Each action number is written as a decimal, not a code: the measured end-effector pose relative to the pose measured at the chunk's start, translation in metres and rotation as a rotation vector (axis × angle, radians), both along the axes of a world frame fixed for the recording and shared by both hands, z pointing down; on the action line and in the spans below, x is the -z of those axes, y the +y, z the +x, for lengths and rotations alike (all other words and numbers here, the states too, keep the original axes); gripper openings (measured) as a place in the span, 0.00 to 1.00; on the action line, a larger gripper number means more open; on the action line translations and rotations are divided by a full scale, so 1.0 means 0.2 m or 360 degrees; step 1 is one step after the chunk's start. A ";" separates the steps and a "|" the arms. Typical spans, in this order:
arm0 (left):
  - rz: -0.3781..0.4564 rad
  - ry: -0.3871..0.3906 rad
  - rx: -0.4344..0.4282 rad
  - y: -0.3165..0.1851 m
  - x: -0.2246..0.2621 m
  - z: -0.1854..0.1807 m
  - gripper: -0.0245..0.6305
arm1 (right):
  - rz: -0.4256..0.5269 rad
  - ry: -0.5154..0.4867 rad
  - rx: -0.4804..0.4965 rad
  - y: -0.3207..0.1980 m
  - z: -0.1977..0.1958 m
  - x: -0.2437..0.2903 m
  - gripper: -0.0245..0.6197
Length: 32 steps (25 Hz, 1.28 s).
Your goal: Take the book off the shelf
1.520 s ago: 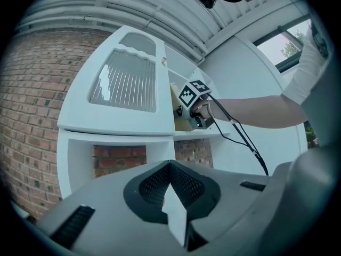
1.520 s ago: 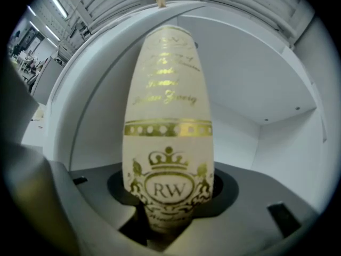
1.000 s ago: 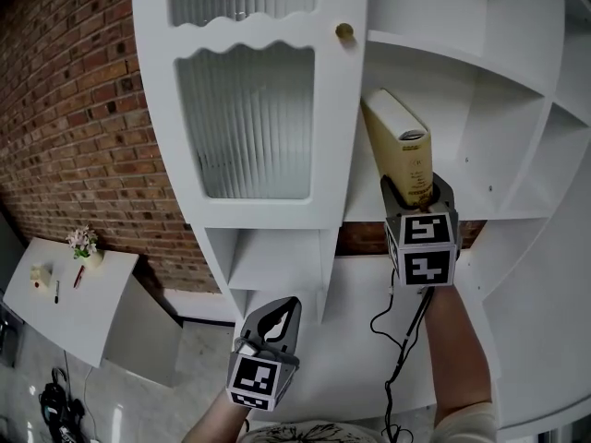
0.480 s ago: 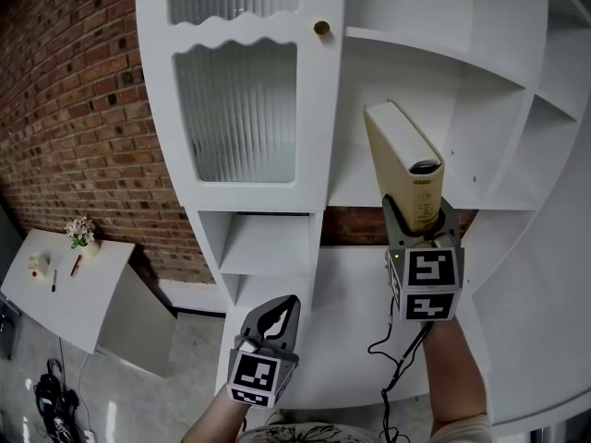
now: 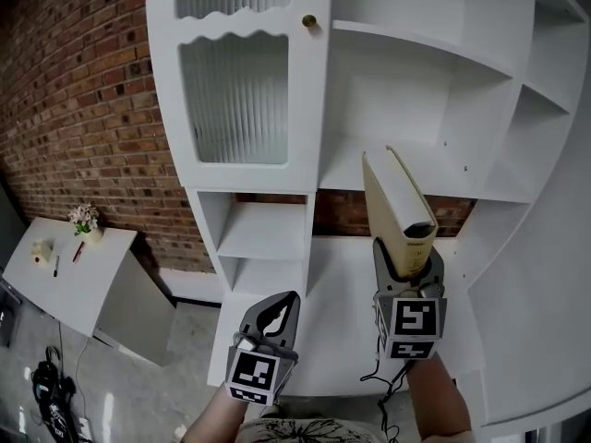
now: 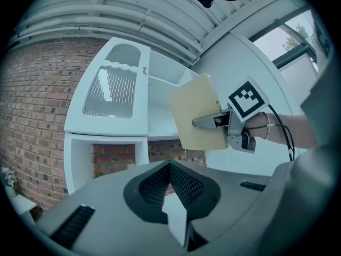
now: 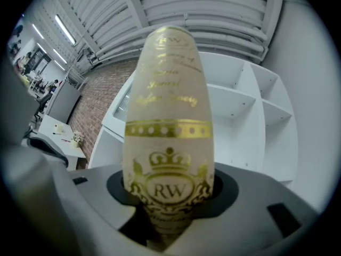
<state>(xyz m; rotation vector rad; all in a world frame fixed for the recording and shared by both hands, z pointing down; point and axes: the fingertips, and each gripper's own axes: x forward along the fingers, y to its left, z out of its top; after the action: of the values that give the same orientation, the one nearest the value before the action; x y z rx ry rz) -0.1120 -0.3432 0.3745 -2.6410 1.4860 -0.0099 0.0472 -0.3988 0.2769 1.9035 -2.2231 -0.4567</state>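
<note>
1. Room, head view: red brick wall (image 5: 83, 109) behind tall white shelf unit (image 5: 416, 81) with ribbed glass door (image 5: 235, 100) and brass knob (image 5: 308, 20). Low white table (image 5: 55, 293) at left bears small flower pot (image 5: 85, 221). Cream hardback book (image 5: 397, 212) stands upright before the open compartments, its lower end clamped in right gripper (image 5: 406, 264). Left gripper (image 5: 278, 308) sits lower left, apart from the book.
2. Left gripper view: jaws pressed together, nothing between them. Book's plain cream cover shows side-on beyond, against the shelf unit.
3. Right gripper view: jaws clenched on the book's spine. Gold crown, dotted band and "RW" legible; script above too blurred to read.
</note>
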 end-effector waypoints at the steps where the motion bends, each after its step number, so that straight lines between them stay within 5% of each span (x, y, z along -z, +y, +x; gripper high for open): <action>1: -0.0003 0.0001 0.0003 0.01 0.00 0.00 0.06 | -0.0006 -0.0017 -0.0008 0.02 0.01 -0.05 0.40; 14: -0.0025 -0.0022 0.0034 0.01 -0.08 -0.03 0.06 | -0.0206 -0.0165 0.0179 0.14 -0.04 -0.60 0.40; 32: -0.0070 -0.0032 0.0016 -0.10 -0.17 -0.06 0.06 | -0.0265 -0.0245 0.0220 0.14 -0.11 -0.72 0.39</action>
<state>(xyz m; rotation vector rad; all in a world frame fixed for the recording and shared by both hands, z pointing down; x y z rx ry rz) -0.1242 -0.3633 0.4078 -2.6592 1.5100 -0.0705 0.0246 -0.3715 0.4211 1.7625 -2.4149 -0.1418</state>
